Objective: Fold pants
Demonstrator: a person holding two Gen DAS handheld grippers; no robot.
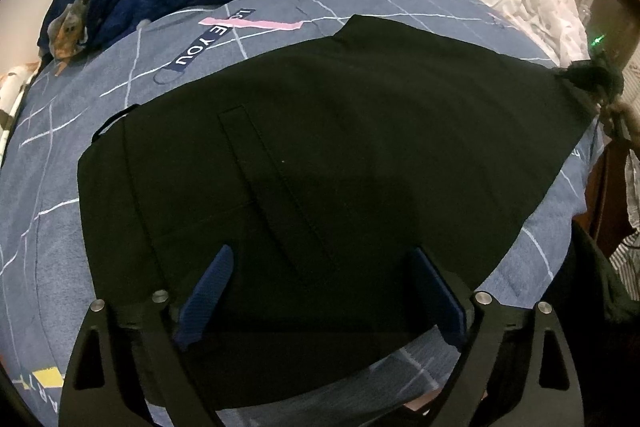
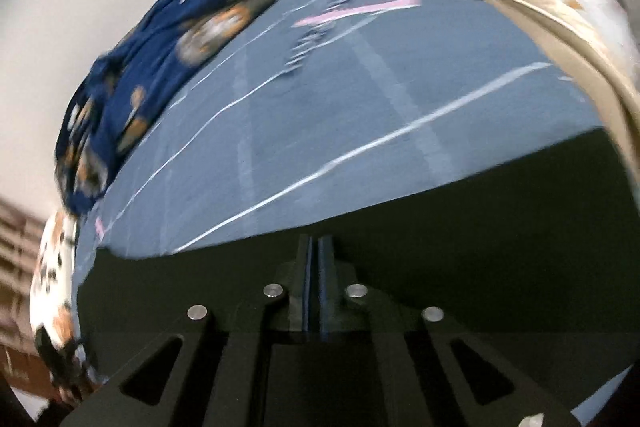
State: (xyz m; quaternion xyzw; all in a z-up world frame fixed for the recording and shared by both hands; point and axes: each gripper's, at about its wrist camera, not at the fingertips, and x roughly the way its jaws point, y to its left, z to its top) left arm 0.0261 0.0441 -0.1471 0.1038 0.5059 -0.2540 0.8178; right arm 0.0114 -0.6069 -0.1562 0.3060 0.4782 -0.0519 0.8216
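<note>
The black pants point(image 1: 320, 155) are lying spread flat on the bed point(image 1: 60, 163), directly under and ahead of the left gripper point(image 1: 324, 287), whose jaws are standing wide apart above the cloth, gripping nothing. The right gripper point(image 2: 315, 267) is sitting over the pants' point(image 2: 440, 227) edge with its jaws pressed fully together; whether any cloth is pinched between them cannot be told from this blurred view.

To fold well, each gripper probably needs to be pinching one matching corner of the same edge, lifting only slightly and carrying both across evenly so the layers are landing square.

Beyond the left gripper, a printed strip on the bedsheet is reading "LOVE YOU" point(image 1: 210, 41), partly covered by a pink bar.
</note>
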